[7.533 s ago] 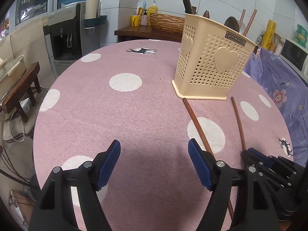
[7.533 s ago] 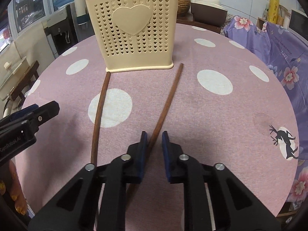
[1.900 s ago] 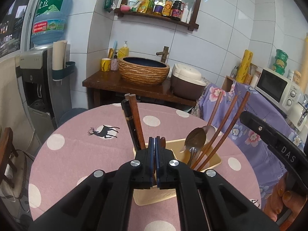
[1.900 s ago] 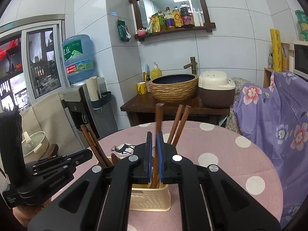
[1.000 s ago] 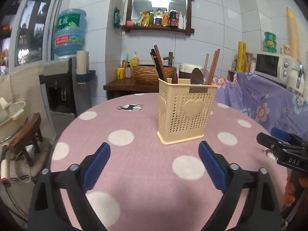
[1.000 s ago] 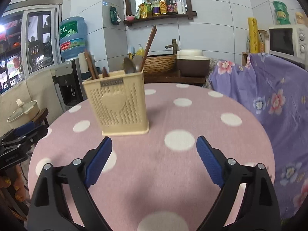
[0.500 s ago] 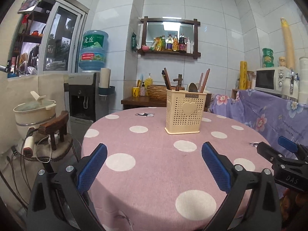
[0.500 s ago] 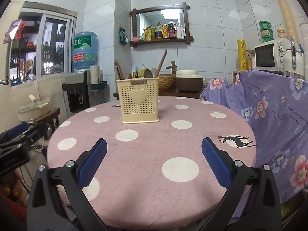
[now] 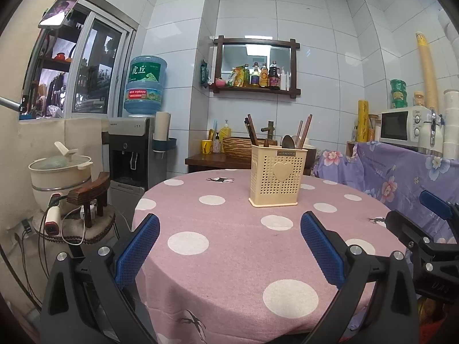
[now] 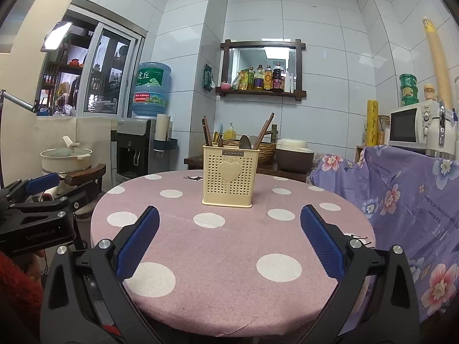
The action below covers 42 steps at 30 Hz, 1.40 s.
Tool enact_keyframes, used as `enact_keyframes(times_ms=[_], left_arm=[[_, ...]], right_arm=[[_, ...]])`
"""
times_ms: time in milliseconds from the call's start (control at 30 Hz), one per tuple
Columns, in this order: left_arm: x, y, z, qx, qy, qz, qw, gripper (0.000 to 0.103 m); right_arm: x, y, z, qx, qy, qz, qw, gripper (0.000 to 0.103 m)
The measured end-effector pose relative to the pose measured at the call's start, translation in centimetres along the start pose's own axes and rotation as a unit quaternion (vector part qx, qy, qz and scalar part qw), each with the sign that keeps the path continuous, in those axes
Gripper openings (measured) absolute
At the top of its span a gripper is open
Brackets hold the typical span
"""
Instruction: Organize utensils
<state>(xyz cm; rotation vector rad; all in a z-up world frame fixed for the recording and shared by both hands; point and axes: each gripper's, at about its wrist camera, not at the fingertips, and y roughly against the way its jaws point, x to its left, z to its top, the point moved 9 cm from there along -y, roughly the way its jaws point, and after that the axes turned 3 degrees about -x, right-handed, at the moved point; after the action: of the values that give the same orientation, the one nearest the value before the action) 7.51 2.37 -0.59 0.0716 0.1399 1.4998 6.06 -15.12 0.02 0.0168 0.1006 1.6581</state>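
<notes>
Both grippers sat back at the near edge of the table point(image 9: 229, 258), well apart from the holder. My left gripper point(image 9: 229, 243) had its jaws spread wide, nothing between them. My right gripper point(image 10: 229, 238) was likewise spread, and empty. I judged the sorting done, no loose utensil showing on the cloth. The step in hand looked like retreat: keep both tools level, clear of the table rim, and avoid knocking one against the other. The cream perforated holder point(image 10: 228, 176) stood upright near the table's middle, heart emblem facing me. Brown chopsticks point(image 10: 265, 130) leaned out of it on both sides, spoons point(image 10: 245, 142) between.
</notes>
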Motion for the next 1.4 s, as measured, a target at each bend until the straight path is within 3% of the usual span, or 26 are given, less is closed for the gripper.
enact_keyframes(times_ms=[1400], left_arm=[[-0.9, 0.2, -0.3, 0.009, -0.025, -0.003, 0.9997, 0.098]], right_arm=[[-0.1, -0.2, -0.4, 0.006, -0.011, -0.005, 1.000, 0.097]])
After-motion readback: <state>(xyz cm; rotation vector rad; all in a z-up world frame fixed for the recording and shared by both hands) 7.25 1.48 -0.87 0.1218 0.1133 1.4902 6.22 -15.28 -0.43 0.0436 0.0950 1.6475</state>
